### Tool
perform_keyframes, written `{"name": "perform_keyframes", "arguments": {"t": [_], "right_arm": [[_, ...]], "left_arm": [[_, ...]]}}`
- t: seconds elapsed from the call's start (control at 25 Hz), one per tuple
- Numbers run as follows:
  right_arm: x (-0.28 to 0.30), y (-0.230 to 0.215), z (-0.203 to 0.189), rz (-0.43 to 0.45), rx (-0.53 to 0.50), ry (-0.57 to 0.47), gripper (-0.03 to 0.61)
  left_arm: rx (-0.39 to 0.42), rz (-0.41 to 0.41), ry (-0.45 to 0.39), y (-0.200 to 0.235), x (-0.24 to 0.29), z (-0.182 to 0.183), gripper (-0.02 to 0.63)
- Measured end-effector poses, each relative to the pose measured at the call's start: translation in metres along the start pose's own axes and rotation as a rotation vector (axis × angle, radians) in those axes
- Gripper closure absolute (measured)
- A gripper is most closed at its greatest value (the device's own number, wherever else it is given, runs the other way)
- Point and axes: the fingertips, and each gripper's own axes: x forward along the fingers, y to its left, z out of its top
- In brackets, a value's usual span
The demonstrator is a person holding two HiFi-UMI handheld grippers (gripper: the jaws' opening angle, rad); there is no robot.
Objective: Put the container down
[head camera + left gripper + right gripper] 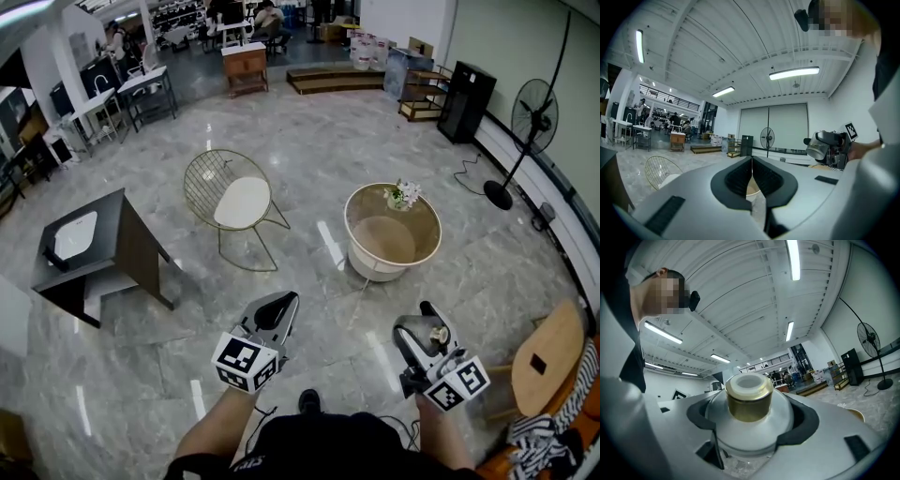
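My right gripper (752,420) is shut on a clear, rounded container (750,423) with a brass collar and a white cap (748,385). In the head view that container (433,335) sits between the right gripper's (427,339) jaws, held above the floor, below and right of the round table (352,231). My left gripper (278,307) is shut with nothing in it, its black pads (740,180) pressed together. From the left gripper view the right gripper with the container (818,146) shows at the right.
A round white table with a tan top carries a small vase of flowers (402,195). A gold wire chair (230,201) stands left of it, a dark side table (91,251) farther left. A wooden stool (544,356) and a standing fan (527,131) are at the right.
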Motion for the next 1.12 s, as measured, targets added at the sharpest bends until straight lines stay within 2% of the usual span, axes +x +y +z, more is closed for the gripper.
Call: {"name": "perform_keyframes", "arguments": {"t": [0.36,0.6,0.84,1.12], "right_arm": [[0.034,-0.01,-0.011,-0.029,0.026,0.016,0.23],[0.059,-0.03,-0.016,-0.012,0.041,0.021,0.23],[0.088,-0.074,-0.019,-0.006,0.071,0.009,0.23],[0.12,-0.159,-0.019,-0.013,0.107,0.009,0.23]], "left_arm": [[-0.005,-0.029,0.011,0.034,0.012,0.003,0.597],[-0.02,-0.032,0.029,0.05,0.037,-0.003,0.597],[-0.021,-0.029,0.05,0.068,0.08,-0.008,0.597],[-0.017,-0.043,0.089,0.081,0.17,-0.011,0.597]]}}
